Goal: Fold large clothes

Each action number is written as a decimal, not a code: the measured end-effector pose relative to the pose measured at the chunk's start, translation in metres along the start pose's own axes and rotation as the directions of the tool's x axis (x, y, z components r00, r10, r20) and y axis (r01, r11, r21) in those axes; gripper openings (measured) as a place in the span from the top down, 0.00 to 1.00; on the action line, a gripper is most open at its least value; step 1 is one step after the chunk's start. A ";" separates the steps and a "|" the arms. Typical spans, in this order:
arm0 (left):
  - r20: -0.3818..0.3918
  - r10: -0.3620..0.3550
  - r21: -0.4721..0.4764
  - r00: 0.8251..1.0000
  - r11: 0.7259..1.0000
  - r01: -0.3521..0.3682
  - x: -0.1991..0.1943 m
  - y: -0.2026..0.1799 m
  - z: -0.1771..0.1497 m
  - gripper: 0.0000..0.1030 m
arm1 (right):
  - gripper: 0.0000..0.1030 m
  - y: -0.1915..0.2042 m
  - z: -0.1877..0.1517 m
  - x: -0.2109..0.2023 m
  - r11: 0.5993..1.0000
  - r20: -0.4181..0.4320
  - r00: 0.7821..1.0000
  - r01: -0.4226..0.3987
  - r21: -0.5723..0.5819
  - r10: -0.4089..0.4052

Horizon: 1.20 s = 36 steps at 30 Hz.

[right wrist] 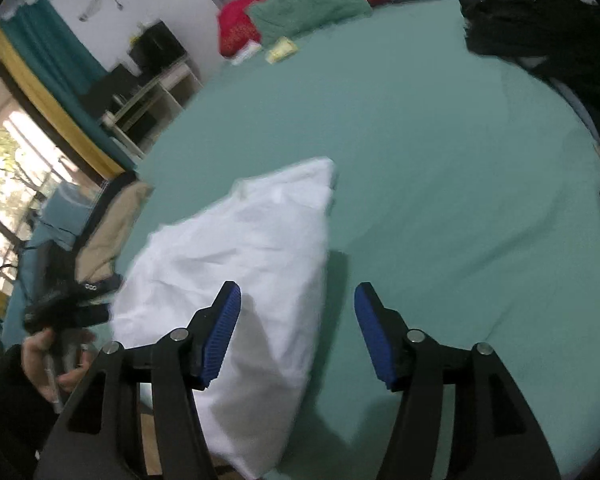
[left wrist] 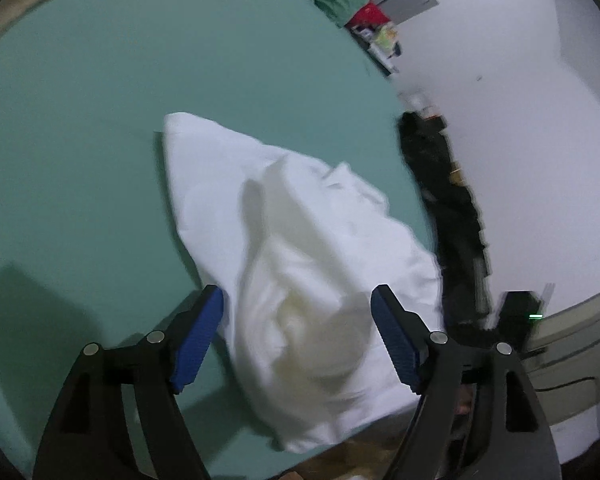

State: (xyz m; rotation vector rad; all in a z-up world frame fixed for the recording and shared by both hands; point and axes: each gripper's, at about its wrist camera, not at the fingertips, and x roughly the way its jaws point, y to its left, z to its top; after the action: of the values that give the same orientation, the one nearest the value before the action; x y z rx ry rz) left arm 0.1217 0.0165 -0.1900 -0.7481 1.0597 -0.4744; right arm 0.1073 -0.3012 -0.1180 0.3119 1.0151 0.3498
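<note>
A white garment lies crumpled in a loose heap on the green bed sheet, near the bed's front edge. My left gripper is open and empty, hovering just above the garment's near part. In the right wrist view the same garment lies left of centre. My right gripper is open and empty, above the garment's right edge, with its left finger over the cloth and the right one over bare sheet.
A green pillow and a red one lie at the bed's far end, with a small yellow packet. Dark clothing lies at the bed's far right. A beige cloth lies at the left edge.
</note>
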 end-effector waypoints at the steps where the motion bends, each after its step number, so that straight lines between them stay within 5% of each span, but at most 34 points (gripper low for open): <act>1: -0.001 -0.020 -0.008 1.000 1.000 0.020 0.001 0.000 0.000 0.21 | 0.43 0.003 0.001 0.010 1.000 -0.029 0.999 0.013 -0.021 -0.013; 5: -0.005 -0.047 -0.045 0.999 0.998 0.047 0.014 0.001 -0.005 0.19 | 0.43 0.031 -0.002 0.041 0.993 -0.099 0.994 0.039 -0.115 -0.050; 7: -0.035 -0.023 -0.020 0.999 1.000 0.022 0.024 -0.003 -0.008 0.19 | 0.43 0.047 -0.005 0.055 0.976 -0.089 0.988 0.105 -0.193 -0.124; 10: -0.073 0.073 0.084 0.995 0.994 -0.067 0.043 -0.025 -0.012 0.17 | 0.43 0.052 0.003 0.060 0.978 -0.092 0.989 0.098 -0.184 -0.117; 15: -0.053 0.272 0.305 0.961 0.921 -0.244 0.057 -0.061 -0.010 0.15 | 0.43 0.027 0.003 0.040 0.997 -0.086 0.996 0.010 -0.073 -0.016; 18: 0.000 0.431 0.338 0.902 0.849 -0.406 0.060 -0.055 -0.008 0.15 | 0.41 0.018 -0.002 0.030 0.999 -0.071 0.996 -0.046 -0.008 0.045; 21: -0.001 0.412 0.323 0.911 0.862 -0.390 0.062 -0.061 -0.013 0.15 | 0.35 0.010 -0.010 0.038 0.996 -0.095 0.992 -0.078 0.045 0.082; 23: -0.066 0.301 0.288 0.951 0.918 -0.271 0.068 -0.065 -0.014 0.15 | 0.35 0.011 -0.010 0.043 0.995 -0.081 0.992 -0.092 0.049 0.096; 26: -0.075 0.165 0.205 0.983 0.968 -0.147 0.070 -0.058 -0.011 0.15 | 0.35 0.013 -0.009 0.052 0.998 -0.084 0.994 -0.067 0.020 0.069; 29: -0.107 0.030 0.092 0.994 0.996 -0.020 0.075 -0.049 -0.009 0.15 | 0.35 0.023 -0.007 0.056 0.998 -0.088 0.996 -0.021 -0.051 0.017; 33: -0.137 0.140 0.256 0.981 0.961 -0.102 0.095 -0.075 -0.021 0.15 | 0.35 0.024 -0.009 0.055 0.998 -0.080 0.997 -0.011 -0.057 0.006; 36: -0.124 0.276 0.386 0.953 0.898 -0.210 0.106 -0.091 -0.034 0.15 | 0.35 0.020 -0.010 0.054 0.999 -0.076 0.997 -0.036 -0.037 0.033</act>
State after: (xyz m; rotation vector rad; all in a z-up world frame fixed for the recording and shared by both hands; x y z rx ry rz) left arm 0.1363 -0.1260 -0.1954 -0.2357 1.1683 -0.5106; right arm 0.1223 -0.2597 -0.1565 0.2836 1.0770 0.4143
